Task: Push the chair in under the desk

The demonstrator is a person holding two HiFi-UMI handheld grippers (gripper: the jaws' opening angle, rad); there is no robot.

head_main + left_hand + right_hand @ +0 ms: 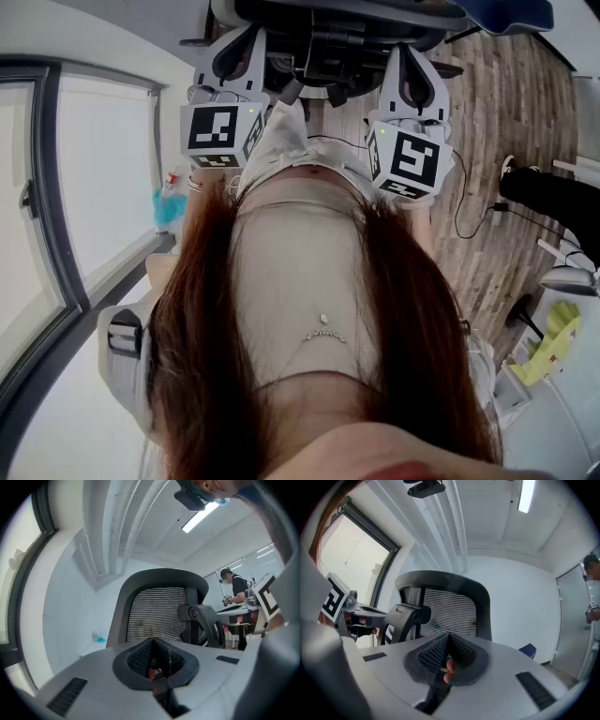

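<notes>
A black office chair (337, 42) with a mesh back stands at the top of the head view, on the wood floor. Both grippers point at it, and long hair and a torso fill the view's middle. My left gripper (236, 45) is shut with nothing between its fingers, and the marker cube (221, 131) rides behind it. My right gripper (412, 67) is also shut and empty. In the left gripper view the shut jaws (154, 645) face the chair's mesh back (157, 613) and headrest joint. The right gripper view shows the shut jaws (447, 641) below the same mesh back (447, 609). Touch on the chair cannot be told.
A tall window (56, 187) runs along the left, with a blue bottle (171, 202) on its sill. A cable (469, 216) trails over the wood floor (511, 112). Another person's dark leg (548, 192) lies at the right. Another person (233, 585) works at a far desk.
</notes>
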